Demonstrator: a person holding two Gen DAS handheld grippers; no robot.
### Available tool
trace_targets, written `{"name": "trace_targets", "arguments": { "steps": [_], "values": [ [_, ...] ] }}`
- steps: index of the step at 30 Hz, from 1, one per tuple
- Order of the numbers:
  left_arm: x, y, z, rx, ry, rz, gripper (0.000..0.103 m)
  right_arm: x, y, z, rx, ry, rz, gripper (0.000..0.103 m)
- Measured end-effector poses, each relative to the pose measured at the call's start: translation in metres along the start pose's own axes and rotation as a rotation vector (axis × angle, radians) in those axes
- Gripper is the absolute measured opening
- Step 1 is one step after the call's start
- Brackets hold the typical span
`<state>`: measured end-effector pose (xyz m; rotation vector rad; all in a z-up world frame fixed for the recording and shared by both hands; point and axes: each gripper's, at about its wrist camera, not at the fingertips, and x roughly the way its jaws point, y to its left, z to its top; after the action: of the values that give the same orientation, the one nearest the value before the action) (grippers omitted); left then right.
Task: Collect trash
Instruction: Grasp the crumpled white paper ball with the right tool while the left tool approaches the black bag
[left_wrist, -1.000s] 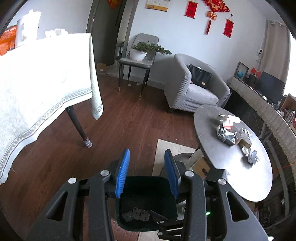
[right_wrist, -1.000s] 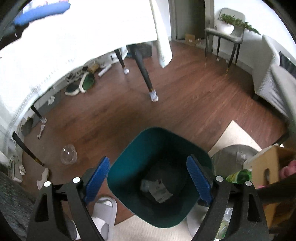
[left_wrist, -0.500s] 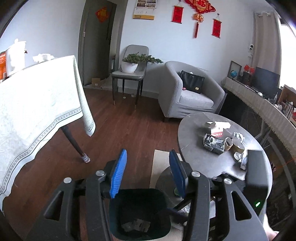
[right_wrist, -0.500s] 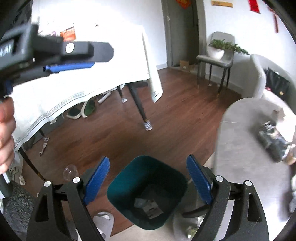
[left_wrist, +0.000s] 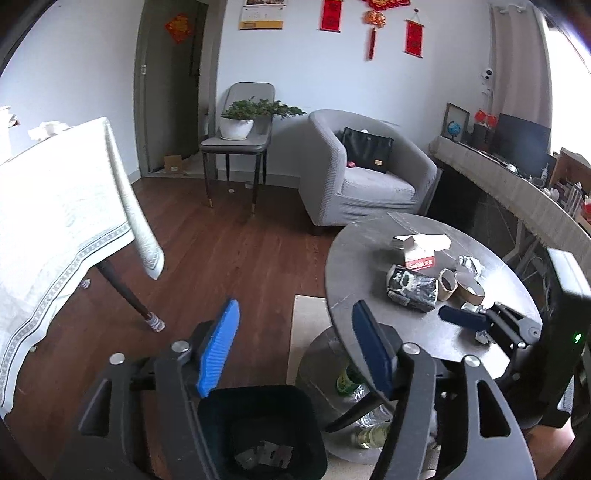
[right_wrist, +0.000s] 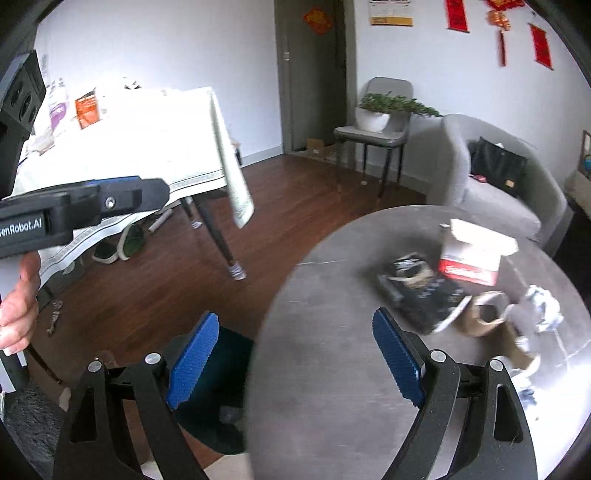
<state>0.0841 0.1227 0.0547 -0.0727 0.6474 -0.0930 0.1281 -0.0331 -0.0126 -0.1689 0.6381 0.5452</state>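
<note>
A dark green bin (left_wrist: 258, 432) stands on the floor by the round grey table (left_wrist: 369, 251), with scraps of paper inside; it also shows in the right wrist view (right_wrist: 218, 373). On the table lie a black wrapper (left_wrist: 410, 286), a red-and-white box (left_wrist: 419, 251), cardboard rolls (left_wrist: 460, 288) and crumpled paper (left_wrist: 469, 264). My left gripper (left_wrist: 295, 343) is open and empty above the bin. My right gripper (right_wrist: 291, 363) is open and empty over the table's near edge, short of the black wrapper (right_wrist: 421, 291) and the box (right_wrist: 476, 258).
A table with a white cloth (left_wrist: 62, 221) stands at the left. A grey armchair (left_wrist: 365, 177) with a black bag and a chair with a potted plant (left_wrist: 240, 122) stand at the back. Bottles (left_wrist: 351, 380) lie under the round table. A cabinet (left_wrist: 517, 192) runs along the right.
Both grippers have risen from over the bin. The right one has swung right, over the round table and toward the trash. Both stay open and empty.
</note>
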Motion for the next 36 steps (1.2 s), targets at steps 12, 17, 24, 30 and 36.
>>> {"name": "trace_targets", "arguments": {
  "steps": [12,17,24,30,36],
  "values": [
    [0.042,-0.034,0.004,0.027,0.035,-0.074,0.085,-0.031,-0.073,-0.023,0.067,0.014,-0.142,0.086],
    [0.061,-0.058,-0.001,0.112,0.051,-0.096,0.089,-0.043,-0.105,-0.041,0.126,0.034,-0.172,0.086],
    [0.086,-0.085,0.004,0.159,0.047,-0.153,0.093,-0.049,-0.133,-0.055,0.182,0.069,-0.183,0.076],
    [0.102,-0.105,0.006,0.215,0.05,-0.19,0.095,-0.036,-0.135,-0.062,0.2,0.121,-0.13,0.054],
    [0.125,-0.113,0.009,0.275,0.088,-0.18,0.096,-0.051,-0.143,-0.06,0.219,0.08,-0.08,0.051]
  ]
}}
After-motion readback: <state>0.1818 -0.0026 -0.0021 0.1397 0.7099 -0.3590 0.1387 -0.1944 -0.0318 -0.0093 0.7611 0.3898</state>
